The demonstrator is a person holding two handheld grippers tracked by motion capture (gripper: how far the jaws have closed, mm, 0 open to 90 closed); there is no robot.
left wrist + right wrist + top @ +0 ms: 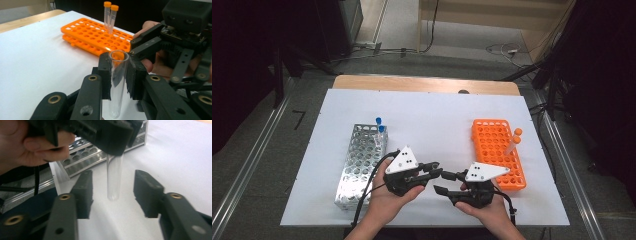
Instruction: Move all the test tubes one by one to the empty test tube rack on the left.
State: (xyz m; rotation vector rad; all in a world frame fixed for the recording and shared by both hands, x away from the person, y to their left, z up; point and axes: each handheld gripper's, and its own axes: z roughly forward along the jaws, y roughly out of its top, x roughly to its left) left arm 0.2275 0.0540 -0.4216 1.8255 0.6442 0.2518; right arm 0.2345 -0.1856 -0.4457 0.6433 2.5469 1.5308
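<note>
A clear uncapped test tube (117, 80) stands upright between the pads of my left gripper (119, 67), which is shut on it near its open rim. In the right gripper view the tube (114, 180) hangs down from the left gripper (110, 135), its round end just above the white sheet. My right gripper (113, 176) is open, one jaw on each side of the tube without touching it. In the high view the left gripper (438, 172) and the right gripper (446, 182) meet tip to tip near the front middle of the table.
An orange rack (497, 150) lies to the right with two orange-capped tubes (515, 140) standing in it. A metal rack (359, 165) lies to the left, with two blue-capped tubes (380, 125) at its far end. A white sheet (432, 115) covers the table.
</note>
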